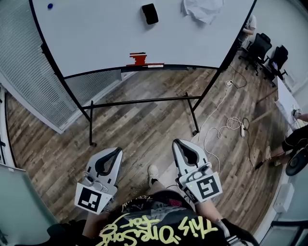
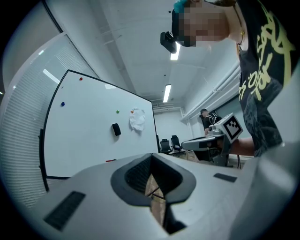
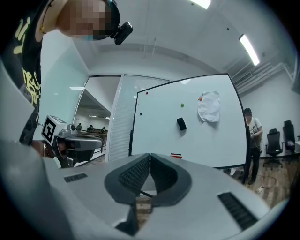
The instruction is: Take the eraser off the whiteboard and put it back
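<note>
The black eraser [image 1: 150,13] clings to the whiteboard [image 1: 96,33], left of a crumpled white cloth [image 1: 202,9]. Red markers [image 1: 139,59] lie on the board's tray. The eraser also shows small and far off in the left gripper view [image 2: 116,130] and in the right gripper view [image 3: 181,123]. My left gripper [image 1: 117,150] and right gripper [image 1: 177,142] are held level side by side over the wooden floor, well short of the board. Both point at it, each with its jaws shut and nothing between them [image 2: 151,155] [image 3: 150,155].
The board's black stand [image 1: 144,102] with its feet stands on the floor ahead. White cables [image 1: 226,126] trail at the right, near office chairs [image 1: 262,48] and a seated person [image 1: 298,139]. Someone stands beside the board's right edge [image 3: 251,140]. A blind-covered wall [image 1: 29,81] runs along the left.
</note>
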